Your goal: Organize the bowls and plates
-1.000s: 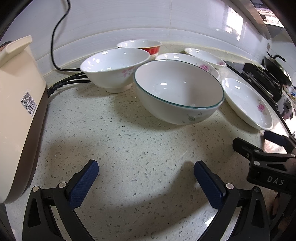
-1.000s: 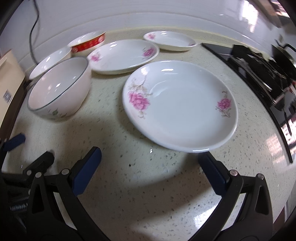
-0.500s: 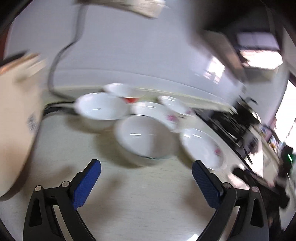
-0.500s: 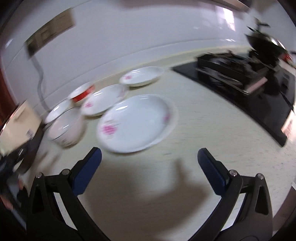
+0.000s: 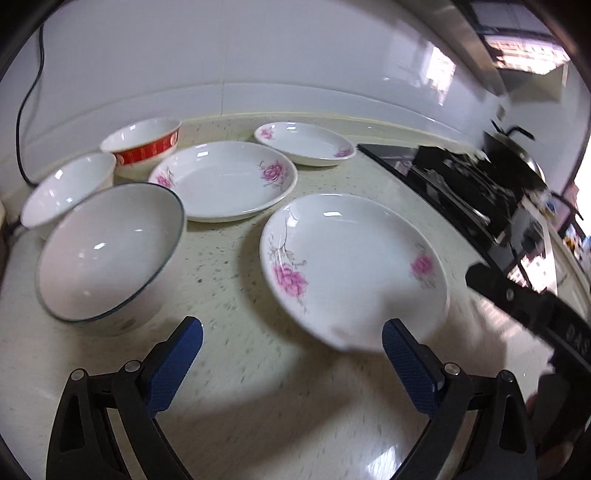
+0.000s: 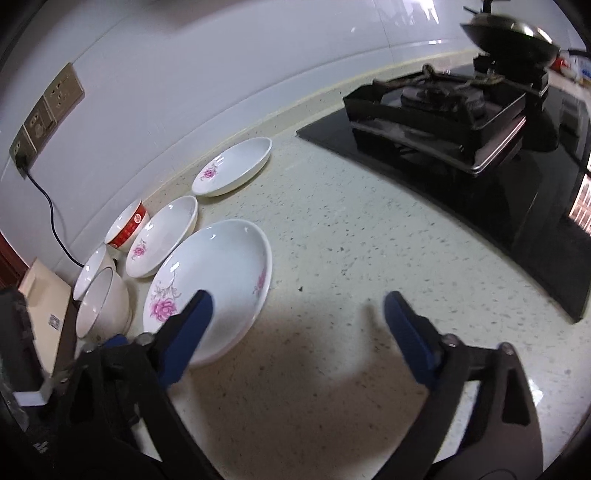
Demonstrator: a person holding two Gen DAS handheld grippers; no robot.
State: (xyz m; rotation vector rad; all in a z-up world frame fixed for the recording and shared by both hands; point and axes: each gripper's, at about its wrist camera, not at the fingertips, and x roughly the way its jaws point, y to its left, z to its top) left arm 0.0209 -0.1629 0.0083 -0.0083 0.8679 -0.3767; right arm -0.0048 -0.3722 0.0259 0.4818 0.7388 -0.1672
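Note:
Three white plates with pink flowers lie on the speckled counter: a near one (image 5: 354, 266) (image 6: 210, 288), a middle one (image 5: 225, 181) (image 6: 162, 236) and a far small one (image 5: 306, 142) (image 6: 232, 166). A large green-rimmed bowl (image 5: 107, 254) (image 6: 101, 302), a plain white bowl (image 5: 66, 188) (image 6: 90, 269) and a red-banded bowl (image 5: 144, 144) (image 6: 127, 225) stand at the left. My left gripper (image 5: 291, 354) is open and empty, just short of the near plate's front edge. My right gripper (image 6: 295, 325) is open and empty over bare counter, to the right of that plate.
A black gas stove (image 6: 443, 107) (image 5: 461, 177) with a wok (image 6: 506, 33) fills the right side. A beige appliance (image 6: 40, 306) stands at the far left, with a black cable (image 6: 51, 221) running up to wall sockets (image 6: 48, 107). The tiled wall (image 5: 258, 55) runs behind the dishes.
Both grippers swung to the right. The left wrist view went from facing the big bowl to facing the near plate. The right one now faces bare counter beside the stove. The dishes stayed put.

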